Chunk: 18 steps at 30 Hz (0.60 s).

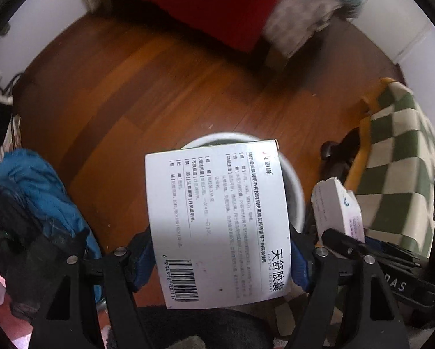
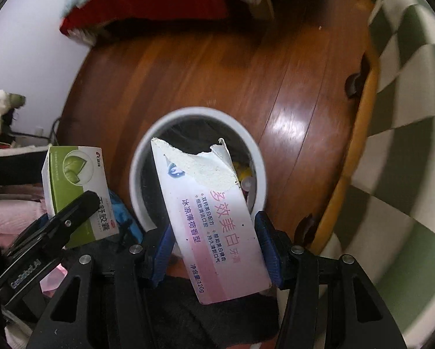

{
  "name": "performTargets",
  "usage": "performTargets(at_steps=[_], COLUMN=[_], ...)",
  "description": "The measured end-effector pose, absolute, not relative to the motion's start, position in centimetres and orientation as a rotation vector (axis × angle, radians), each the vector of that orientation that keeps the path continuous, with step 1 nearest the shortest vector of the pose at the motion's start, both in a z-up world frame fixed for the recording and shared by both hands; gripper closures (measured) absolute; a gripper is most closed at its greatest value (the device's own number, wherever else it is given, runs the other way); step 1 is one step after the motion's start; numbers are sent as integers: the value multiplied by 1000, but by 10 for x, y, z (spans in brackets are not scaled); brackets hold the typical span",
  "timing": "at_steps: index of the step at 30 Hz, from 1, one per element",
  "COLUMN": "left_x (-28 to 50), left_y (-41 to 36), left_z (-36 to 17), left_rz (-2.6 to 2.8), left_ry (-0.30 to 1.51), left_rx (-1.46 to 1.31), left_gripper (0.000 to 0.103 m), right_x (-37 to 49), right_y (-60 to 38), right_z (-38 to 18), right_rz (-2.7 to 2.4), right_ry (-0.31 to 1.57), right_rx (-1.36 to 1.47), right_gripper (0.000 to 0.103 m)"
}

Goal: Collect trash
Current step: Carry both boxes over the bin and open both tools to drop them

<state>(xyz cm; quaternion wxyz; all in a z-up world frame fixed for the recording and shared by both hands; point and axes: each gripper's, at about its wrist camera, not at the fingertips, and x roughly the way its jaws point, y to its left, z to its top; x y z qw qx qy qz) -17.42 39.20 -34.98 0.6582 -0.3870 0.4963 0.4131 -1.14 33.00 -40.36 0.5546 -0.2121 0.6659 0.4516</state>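
While my left gripper [image 1: 220,257] clamped the medicine box [image 1: 217,221] and my right gripper [image 2: 217,253] the torn toothpaste box [image 2: 214,226] over the bin [image 2: 139,174], an off-centre release risked either box catching the rim and tumbling out

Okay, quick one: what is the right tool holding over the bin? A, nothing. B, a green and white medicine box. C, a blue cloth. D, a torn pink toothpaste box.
D: in the right wrist view the right tool is shut on the torn pink toothpaste box, held above the bin; the medicine box is in the left tool.
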Motion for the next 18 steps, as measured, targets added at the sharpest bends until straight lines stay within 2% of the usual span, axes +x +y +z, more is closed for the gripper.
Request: performTargets(at_steps=[2, 3, 4, 5, 8, 9, 12, 18], left_x=[-180, -183, -185, -189, -196, -197, -204, -215], left_y=[396, 399, 401, 402, 407, 409, 412, 408], left_z=[-358, -363, -364, -365, -363, -365, -363, -345], left_rz=[943, 951, 958, 966, 997, 1002, 1034, 1105], left_ry=[1135, 1140, 1141, 1140, 1141, 1142, 1137, 1129], left_rx=[-898, -914, -927, -934, -942, -947, -945, -909], left_gripper=[27, 21, 12, 8, 6, 6, 6, 6], right_x=[-14, -14, -14, -18, -16, -17, -21, -32], right_y=[342, 346, 352, 357, 371, 374, 380, 377], right_z=[-420, -426, -432, -438, -453, -455, -458, -440], right_rz=[1063, 1058, 1058, 1068, 1092, 1104, 1116, 1094], right_ry=[1580, 1580, 1581, 1593, 1642, 1649, 1650, 1545], right_rx=[-535, -549, -561, -571, -557, -559, -572, -687], right_gripper=[47, 47, 47, 46, 45, 43, 6, 2])
